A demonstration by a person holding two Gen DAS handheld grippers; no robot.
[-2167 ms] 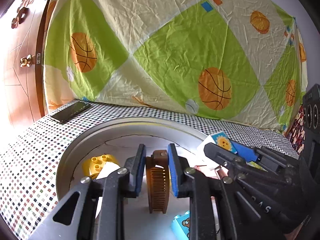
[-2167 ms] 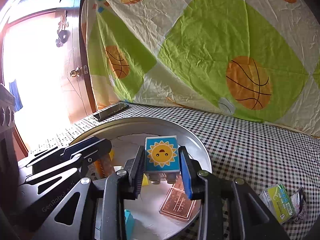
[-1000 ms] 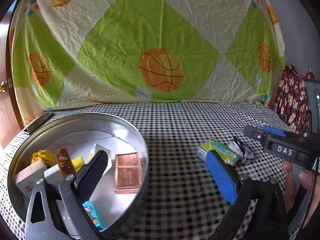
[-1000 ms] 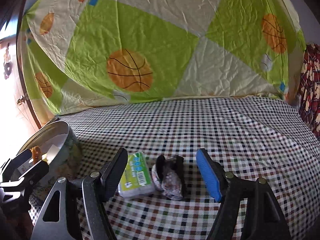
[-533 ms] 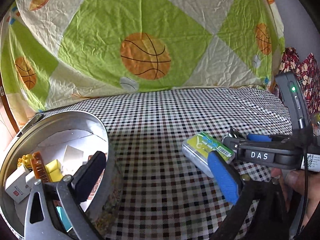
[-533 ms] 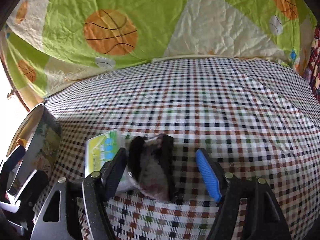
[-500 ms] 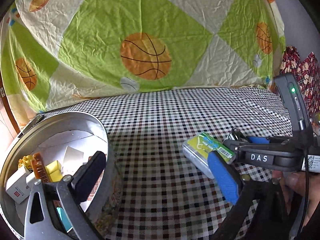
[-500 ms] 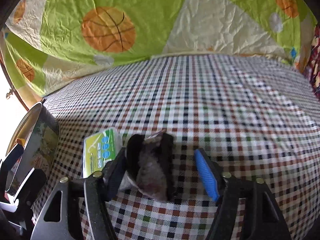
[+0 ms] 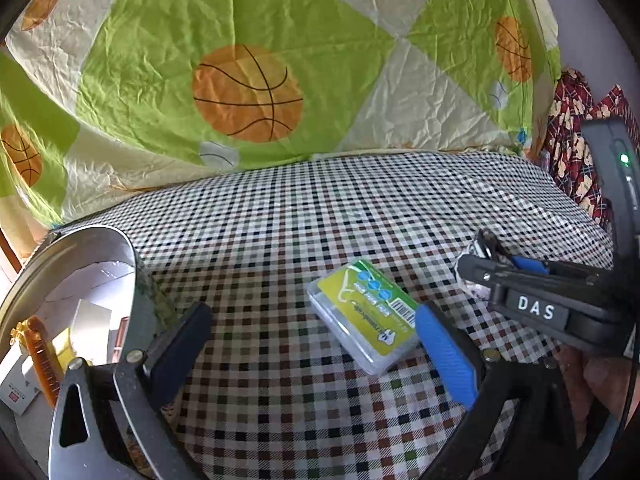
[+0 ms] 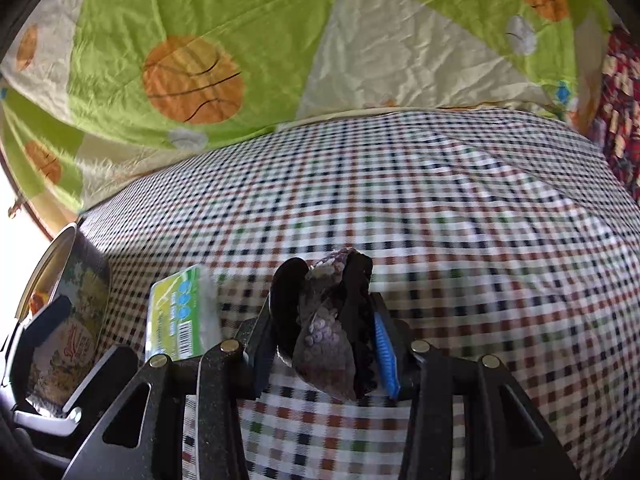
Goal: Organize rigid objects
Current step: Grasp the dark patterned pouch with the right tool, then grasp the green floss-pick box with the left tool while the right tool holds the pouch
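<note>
A clear flat plastic case with a green and yellow label lies on the checked cloth, just ahead of my open left gripper, nearer its blue right pad. It also shows in the right wrist view. My right gripper is shut on a dark hair clip with a purple beaded middle, low over the cloth. The round metal tin at the left holds an amber comb, a copper-coloured case and toy blocks.
The tin's printed side wall stands left of the right gripper. A green and cream basketball-print sheet hangs behind the checked cloth. Red patterned fabric lies at the far right edge.
My right gripper has closed from open onto the hair clip. My left gripper has shifted right from the tin toward the plastic case, which now lies closer between its pads.
</note>
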